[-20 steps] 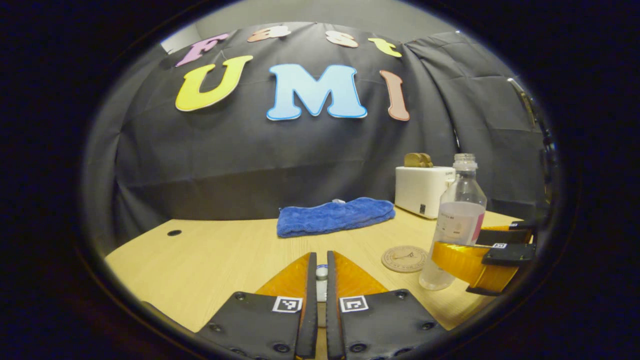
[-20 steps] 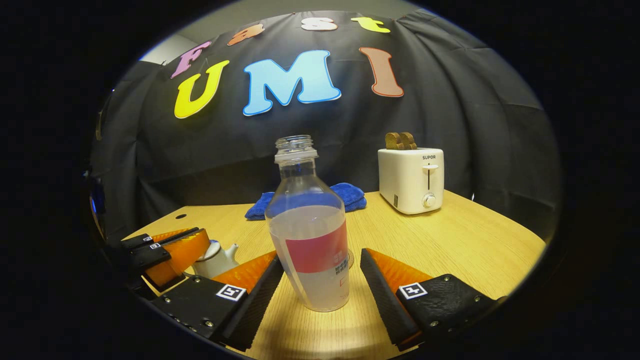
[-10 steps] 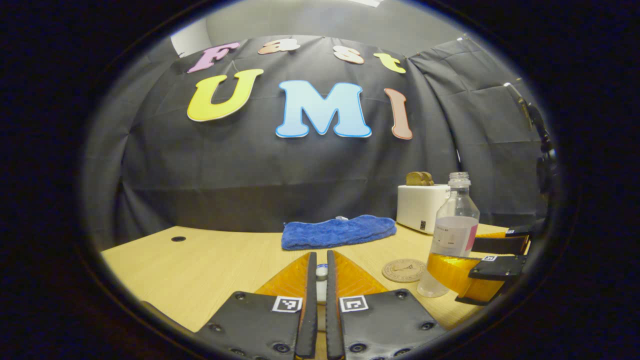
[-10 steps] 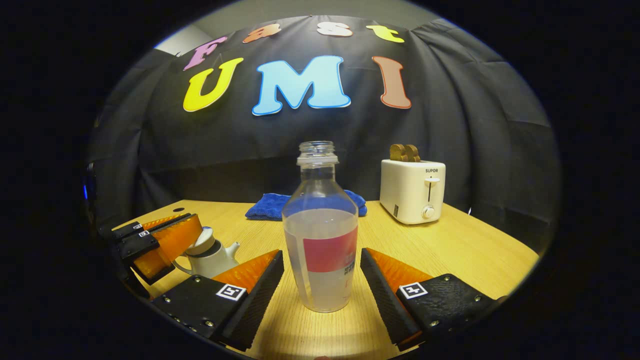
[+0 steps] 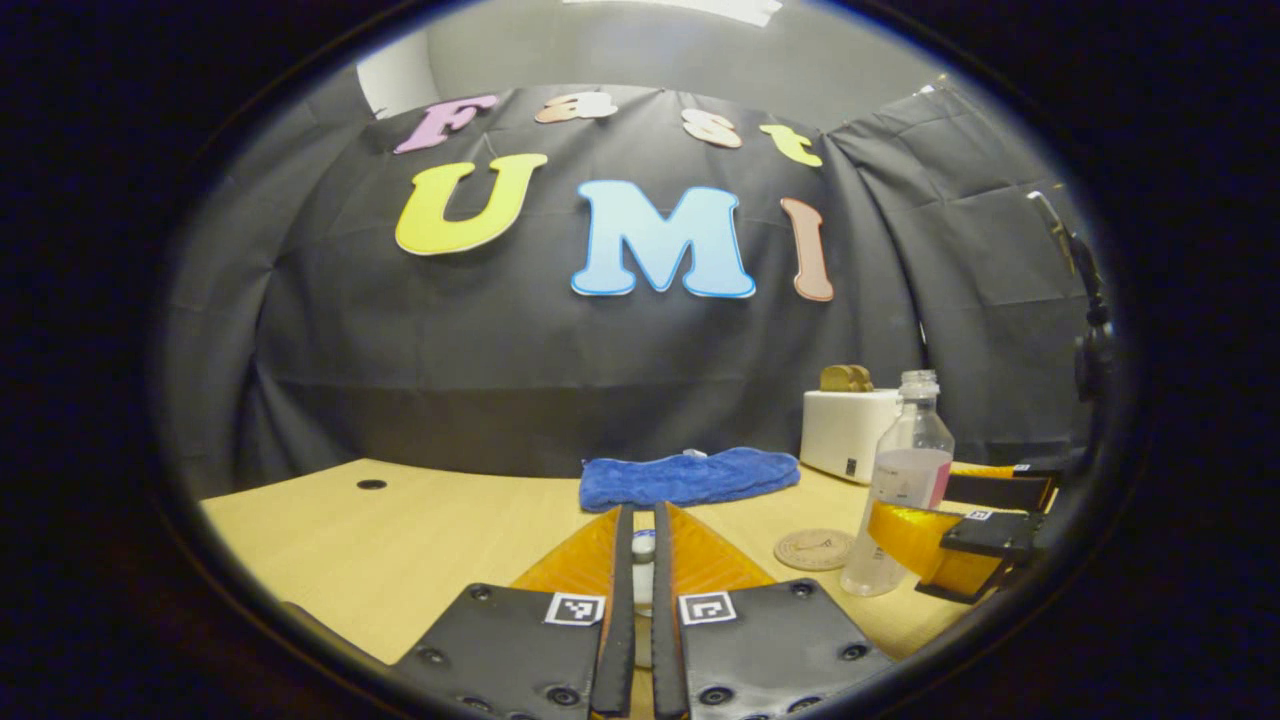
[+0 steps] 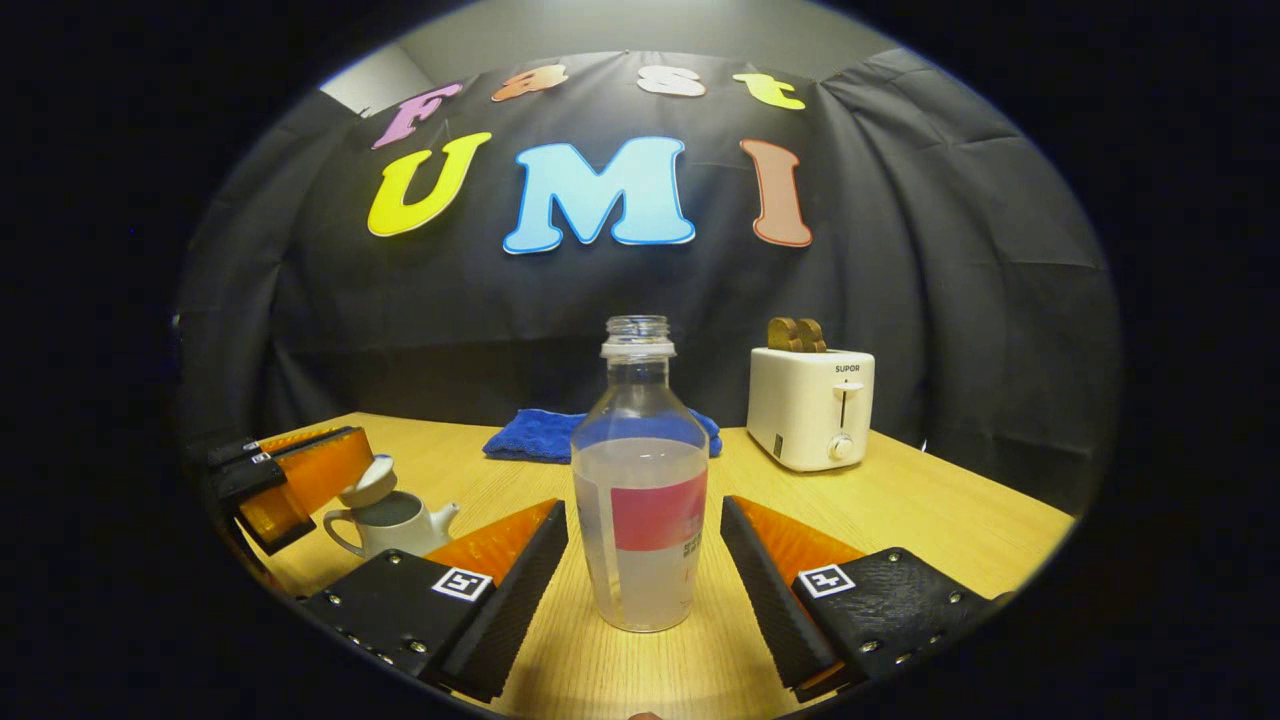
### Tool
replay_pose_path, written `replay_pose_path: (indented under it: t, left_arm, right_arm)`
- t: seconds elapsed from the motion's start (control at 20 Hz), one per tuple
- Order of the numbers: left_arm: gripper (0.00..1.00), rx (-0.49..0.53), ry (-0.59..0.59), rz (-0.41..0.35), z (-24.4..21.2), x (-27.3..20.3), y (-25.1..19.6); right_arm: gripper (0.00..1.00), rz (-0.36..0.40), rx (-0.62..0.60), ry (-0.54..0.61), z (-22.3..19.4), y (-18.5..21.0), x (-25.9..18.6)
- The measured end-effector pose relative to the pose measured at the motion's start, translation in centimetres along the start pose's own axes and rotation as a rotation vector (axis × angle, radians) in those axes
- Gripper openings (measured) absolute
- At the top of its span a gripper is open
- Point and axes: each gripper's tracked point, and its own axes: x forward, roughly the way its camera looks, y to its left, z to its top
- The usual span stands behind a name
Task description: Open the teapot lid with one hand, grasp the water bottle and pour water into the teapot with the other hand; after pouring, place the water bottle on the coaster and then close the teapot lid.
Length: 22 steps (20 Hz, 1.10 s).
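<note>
Standing between the right gripper's [image 6: 645,560] spread fingers, water bottle [image 6: 642,500] untouched.

Right gripper view: water bottle [image 6: 641,490] standing on tabletop [image 6: 930,520] at centre, between the open right tongs [image 6: 645,560]. Towel [image 6: 540,436] behind at 12 o'clock, toaster [image 6: 810,406] at 2, teapot [image 6: 385,518] at 9, lid [image 6: 366,484] tilted above it.

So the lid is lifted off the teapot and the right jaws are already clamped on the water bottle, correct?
Not quite. The lid is lifted off the teapot, but the right gripper view shows the right gripper open, its jaws either side of the water bottle without touching it.
</note>
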Motion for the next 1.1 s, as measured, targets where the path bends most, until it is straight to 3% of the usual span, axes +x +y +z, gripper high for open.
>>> replay_pose_path:
  t: [0.7, 0.95, 1.1]
  left_arm:
    - [0.14, 0.032, 0.065, 0.094, -1.8, -2.3, 5.1]
    - [0.14, 0.031, 0.063, 0.068, -1.6, -3.4, 7.1]
    - [0.12, 0.031, 0.063, 0.039, -1.6, -3.6, 8.3]
  right_arm:
    - [0.95, -0.036, 0.017, -0.029, 0.2, -0.7, 0.3]
    - [0.95, -0.069, 0.018, -0.025, 0.2, -1.0, 0.6]
    - [0.95, -0.050, 0.017, -0.026, 0.1, -0.5, 1.0]
